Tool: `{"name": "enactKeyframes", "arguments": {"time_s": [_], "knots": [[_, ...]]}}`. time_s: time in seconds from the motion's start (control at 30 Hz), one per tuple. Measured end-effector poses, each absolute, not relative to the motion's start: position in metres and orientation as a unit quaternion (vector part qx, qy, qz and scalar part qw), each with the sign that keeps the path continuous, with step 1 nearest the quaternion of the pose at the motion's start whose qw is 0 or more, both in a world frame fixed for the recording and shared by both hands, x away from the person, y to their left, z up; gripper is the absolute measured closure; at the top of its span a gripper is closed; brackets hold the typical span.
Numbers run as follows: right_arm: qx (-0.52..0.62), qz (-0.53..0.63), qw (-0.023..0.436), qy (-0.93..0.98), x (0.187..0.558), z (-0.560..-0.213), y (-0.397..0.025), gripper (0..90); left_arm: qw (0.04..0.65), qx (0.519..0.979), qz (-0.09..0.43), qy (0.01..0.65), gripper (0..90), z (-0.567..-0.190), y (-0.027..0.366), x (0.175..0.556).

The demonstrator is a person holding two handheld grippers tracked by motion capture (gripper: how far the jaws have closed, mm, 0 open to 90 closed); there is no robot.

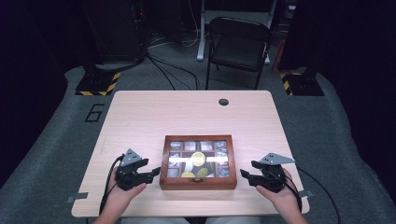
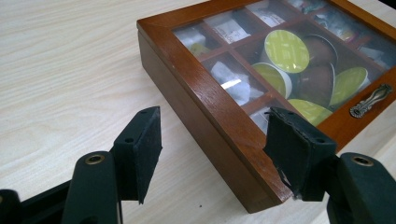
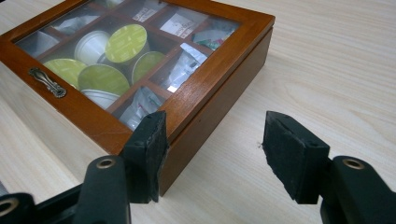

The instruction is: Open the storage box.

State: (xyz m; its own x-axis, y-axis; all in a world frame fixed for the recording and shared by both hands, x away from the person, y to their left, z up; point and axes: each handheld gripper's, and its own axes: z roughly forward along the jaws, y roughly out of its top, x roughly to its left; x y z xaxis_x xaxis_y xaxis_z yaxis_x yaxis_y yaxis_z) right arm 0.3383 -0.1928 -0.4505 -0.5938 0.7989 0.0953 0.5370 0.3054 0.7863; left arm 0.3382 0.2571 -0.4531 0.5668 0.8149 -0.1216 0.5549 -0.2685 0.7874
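On the left, our left tool (image 1: 150,173) sits with its jaws wide apart, holding nothing, just beside the box's near left corner. Between our hands lies one wooden box (image 1: 198,183), reddish-brown, closed under a glass lid (image 2: 280,56) with a small metal handle (image 2: 371,100) at the front edge, near the tabletop's (image 1: 154,112) front edge. Through the glass we count a wooden grid of compartments, four green-topped capsules (image 3: 126,43) and several sachets. On the right, our right tool (image 1: 246,176) gapes wide too, empty, at the near right corner.
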Motion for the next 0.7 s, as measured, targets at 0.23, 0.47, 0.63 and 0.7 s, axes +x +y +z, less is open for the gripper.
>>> {"name": "enactKeyframes", "arguments": {"time_s": [0.23, 0.47, 0.63, 0.7], "knots": [[0.420, 0.419, 0.152, 0.790, 0.334, -0.450, -0.191, 39.7, 0.410, 0.787, 0.157, 0.434, 36.0, -0.456, 0.256, 0.332], [0.414, 0.423, 0.149, 0.793, 0.329, -0.449, -0.187, 40.0, 0.414, 0.790, 0.141, 0.430, 36.1, -0.459, 0.253, 0.326], [0.406, 0.423, 0.157, 0.794, 0.325, -0.451, -0.184, 39.6, 0.415, 0.792, 0.133, 0.428, 36.2, -0.464, 0.252, 0.324], [0.406, 0.424, 0.154, 0.795, 0.324, -0.454, -0.183, 39.3, 0.415, 0.791, 0.131, 0.429, 36.2, -0.466, 0.251, 0.323]]}}
